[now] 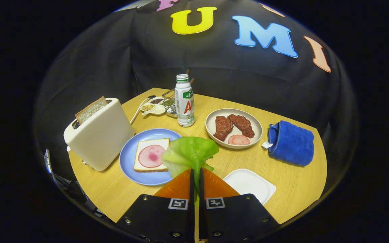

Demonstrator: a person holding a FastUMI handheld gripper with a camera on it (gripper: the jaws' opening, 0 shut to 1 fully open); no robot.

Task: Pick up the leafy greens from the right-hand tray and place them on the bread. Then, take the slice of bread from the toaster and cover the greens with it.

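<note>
My gripper (195, 172) is shut on a green lettuce leaf (188, 153), which stands up from between the fingertips, lifted above the table. Just ahead and left of the fingers, a blue plate (129, 158) carries a bread slice (143, 165) topped with a pink round of ham (151, 156). The leaf's edge overlaps the plate's right rim. Further left stands a cream toaster (101, 135) with a second bread slice (90, 108) sticking out of its slot. Right of the fingers lies a white square tray (248, 184), bare.
A beige plate (256, 128) with two meat pieces and a ham slice sits beyond the fingers to the right. A rolled blue towel (291, 143) lies at the far right. A white bottle (184, 101), a wire rack and a small condiment dish (152, 107) stand at the back.
</note>
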